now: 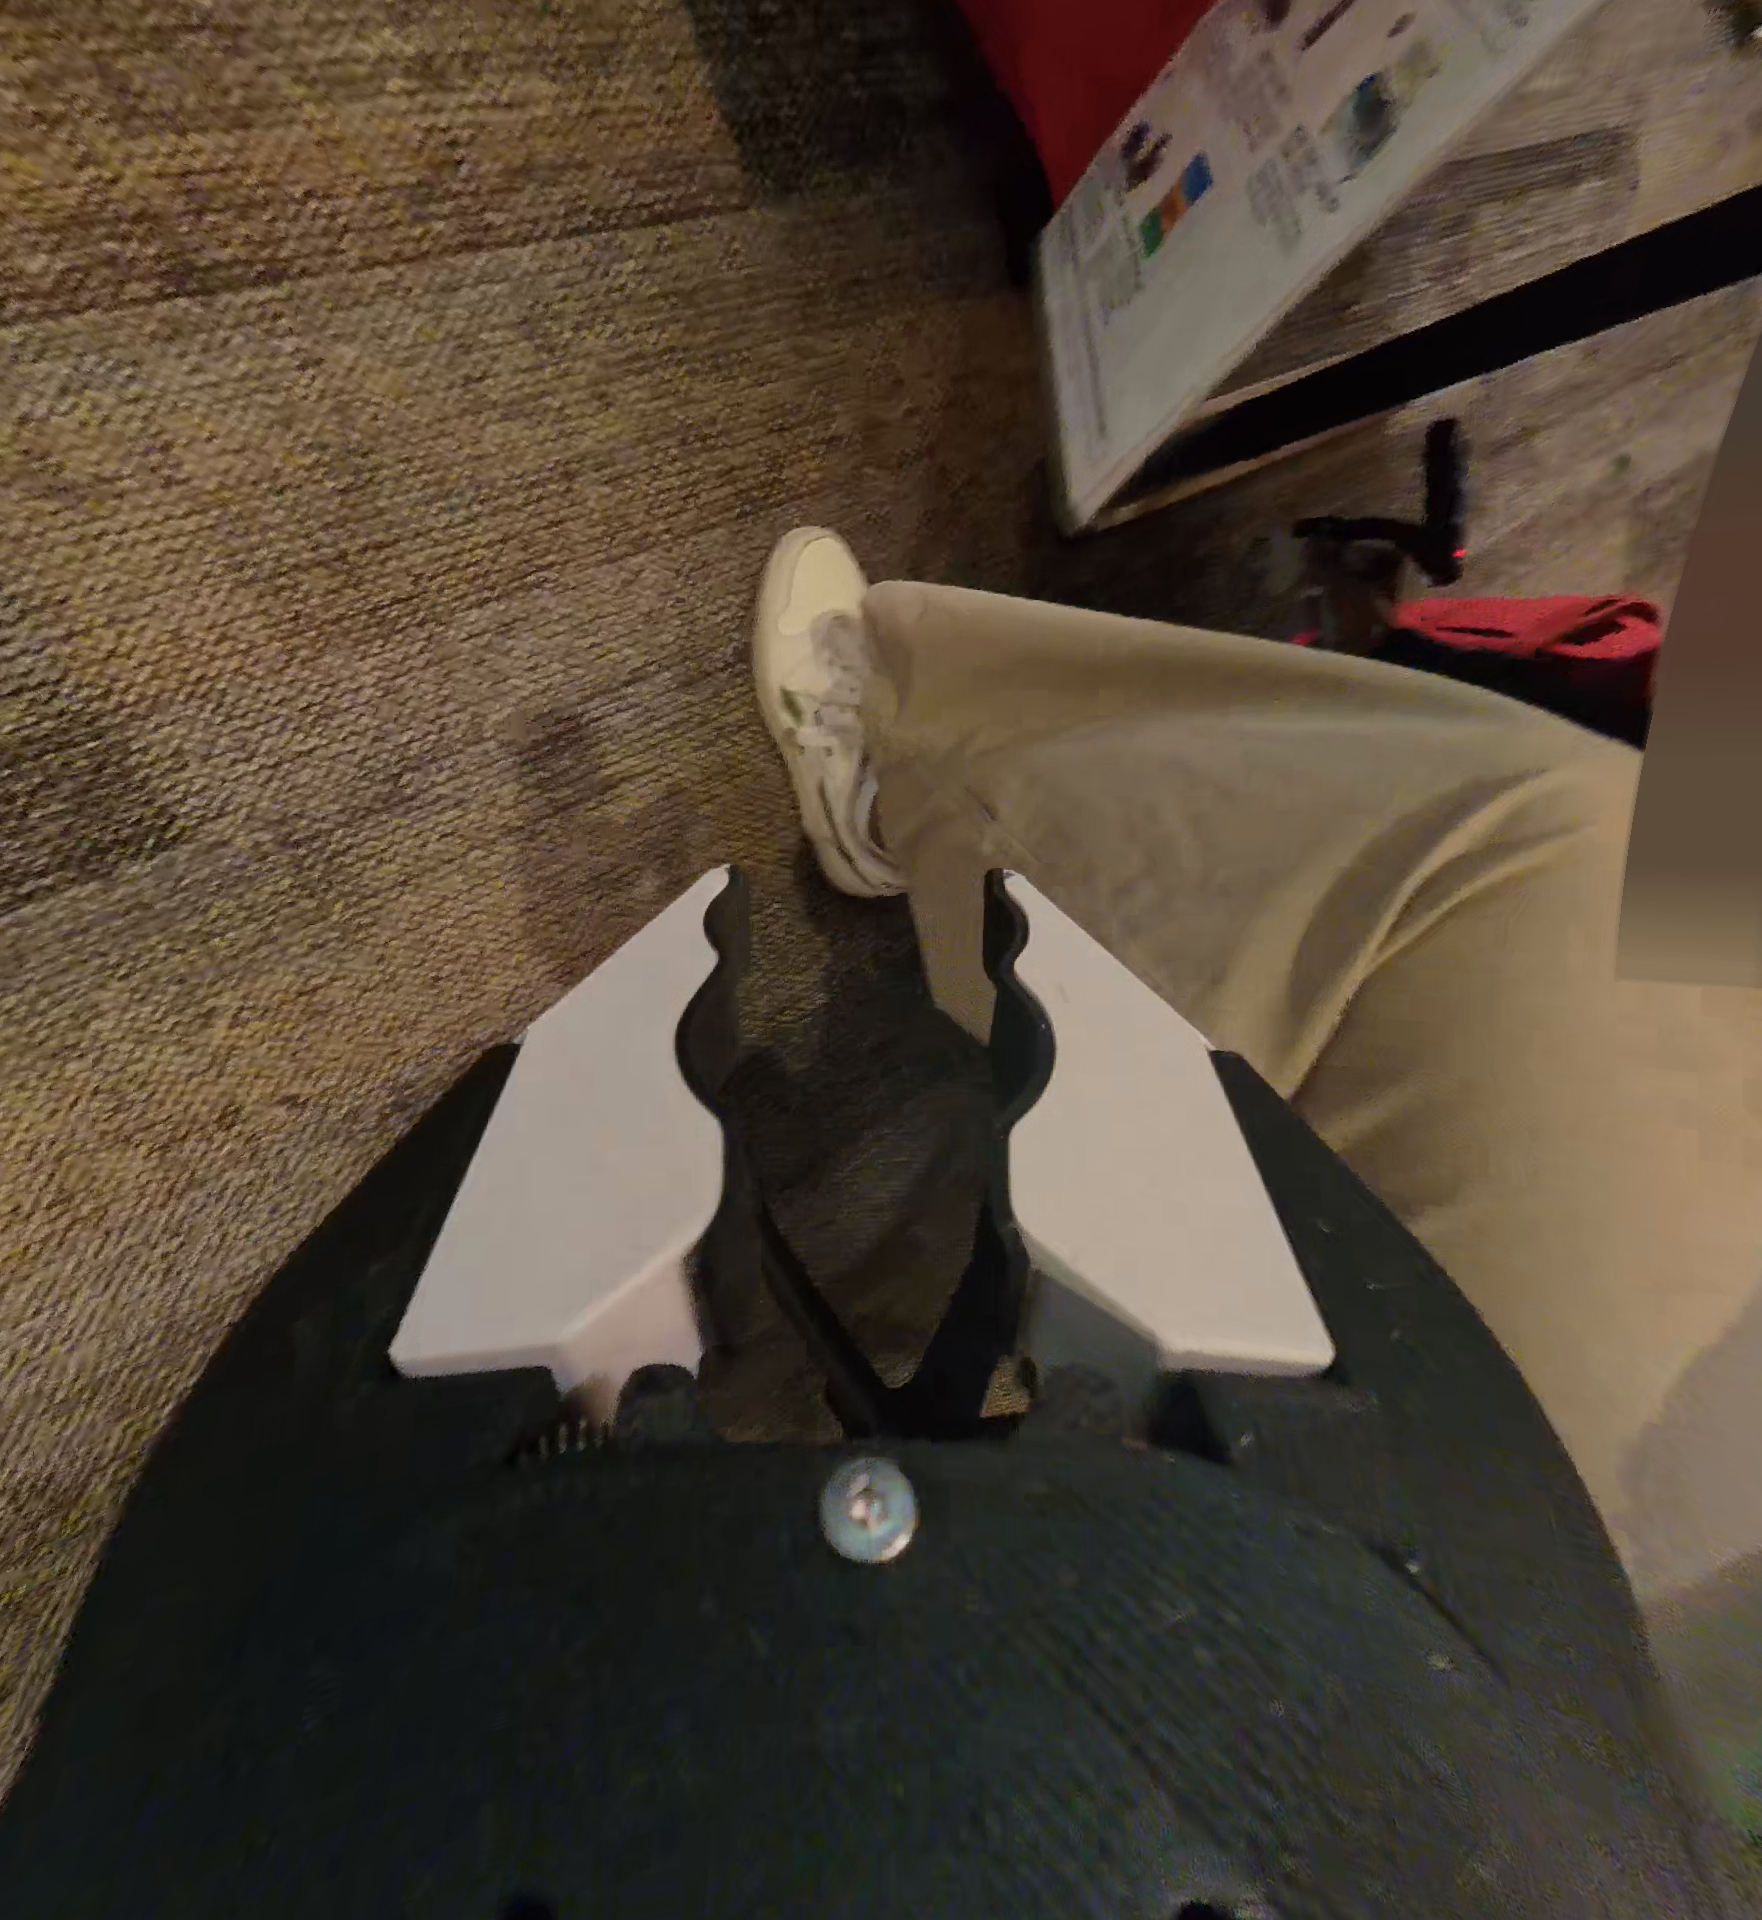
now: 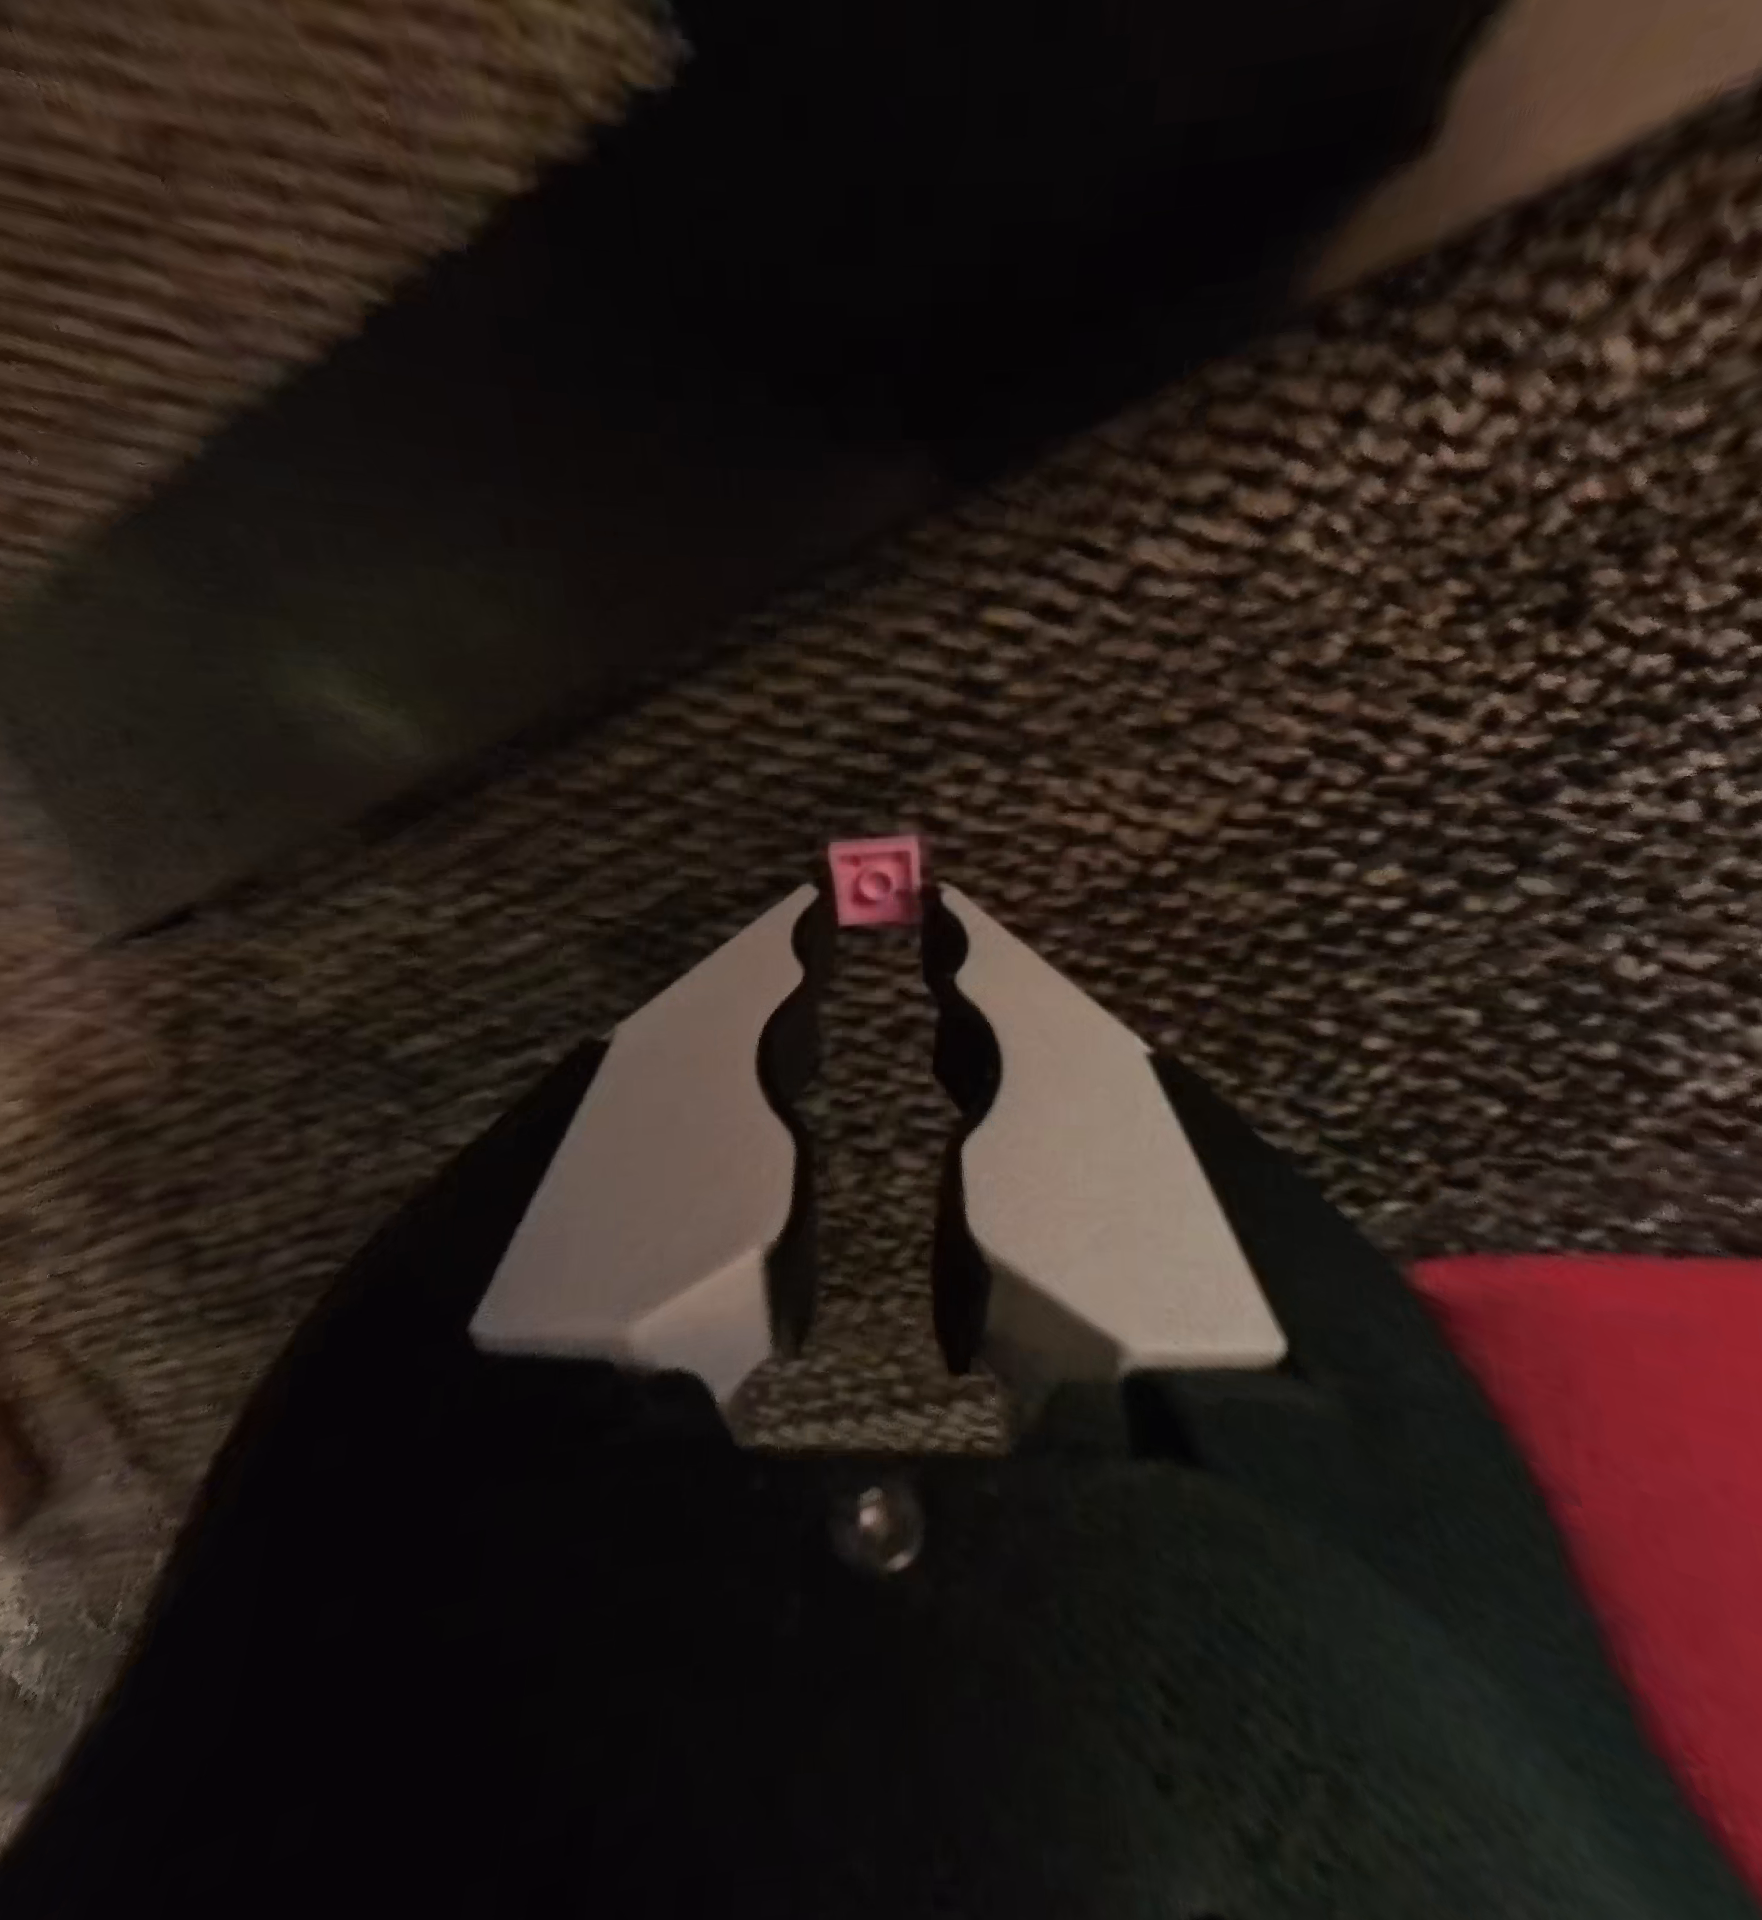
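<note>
One pink brick (image 2: pixel 875 881) sits pinched at the right gripper's (image 2: pixel 877 899) tips; left gripper (image 1: pixel 861 883) gapes empty.

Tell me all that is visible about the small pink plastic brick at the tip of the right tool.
The small pink square plastic brick looks like a toy building piece, showing a face with a round ring. It sits slightly tilted, pinched at the fingertips of the right tool, above dark speckled carpet. Blur hides finer detail.

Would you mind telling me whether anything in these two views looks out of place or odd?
One thing: a tiny pink brick sits pinched at the very tips of the right gripper, tilted, over speckled carpet. The left gripper is open and empty above the carpet, near a person's shoe.
</note>
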Available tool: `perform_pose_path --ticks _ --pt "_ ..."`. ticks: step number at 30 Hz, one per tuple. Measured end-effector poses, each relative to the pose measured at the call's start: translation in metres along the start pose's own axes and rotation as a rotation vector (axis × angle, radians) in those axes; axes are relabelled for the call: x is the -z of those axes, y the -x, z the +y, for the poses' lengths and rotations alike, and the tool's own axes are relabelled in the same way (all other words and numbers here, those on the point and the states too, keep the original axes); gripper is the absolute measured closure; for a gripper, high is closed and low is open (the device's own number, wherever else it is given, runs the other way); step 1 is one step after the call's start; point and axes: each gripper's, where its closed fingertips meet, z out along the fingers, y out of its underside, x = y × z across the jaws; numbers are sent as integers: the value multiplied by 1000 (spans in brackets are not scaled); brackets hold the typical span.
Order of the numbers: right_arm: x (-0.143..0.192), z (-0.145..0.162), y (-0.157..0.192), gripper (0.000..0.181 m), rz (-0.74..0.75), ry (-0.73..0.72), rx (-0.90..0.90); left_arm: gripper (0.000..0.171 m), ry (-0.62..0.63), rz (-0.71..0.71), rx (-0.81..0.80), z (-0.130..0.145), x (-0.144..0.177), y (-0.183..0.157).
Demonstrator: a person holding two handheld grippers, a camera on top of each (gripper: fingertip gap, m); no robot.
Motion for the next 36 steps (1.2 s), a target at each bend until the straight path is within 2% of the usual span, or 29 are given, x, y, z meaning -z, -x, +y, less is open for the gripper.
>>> perform_pose_path --ticks 4,8,10,13,15,17,18,20,22,24,27,29,31,33,36 --pt "67 9 98 168 -34 -172 225 128 -36 75 -147 -18 16 -49" --pt "176 49 241 168 -82 -276 519 128 -139 36 -397 -35 50 -95" --pt "251 75 324 168 -161 -338 630 129 -222 30 -491 -42 70 -122" --pt "386 124 441 168 -325 -459 733 129 -356 46 -619 -46 99 -166" --pt "482 153 488 167 -334 -582 777 129 -415 80 -679 -38 107 -194" --pt "572 180 503 167 -325 -654 752 130 -419 189 -690 -21 105 -227" --pt "614 192 498 167 -311 -688 720 130 -395 249 -686 -11 99 -244" --pt "699 211 463 168 -220 -817 636 130 -322 364 -715 9 83 -285" --pt "771 233 405 168 -67 -931 525 130 -284 478 -805 26 66 -338" --pt "819 262 332 169 142 -950 421 129 -244 560 -920 49 47 -394" --pt "849 310 201 168 458 -815 246 130 -172 654 -1077 101 19 -465" --pt "854 328 139 168 489 -784 140 129 -85 709 -1191 144 2 -494" --pt "851 327 100 168 445 -783 72 129 -21 709 -1319 175 -12 -503" --pt "841 318 76 169 386 -738 45 129 -26 749 -1396 193 -14 -513" --pt "833 304 43 168 458 -655 64 130 -143 803 -1458 192 -14 -542"
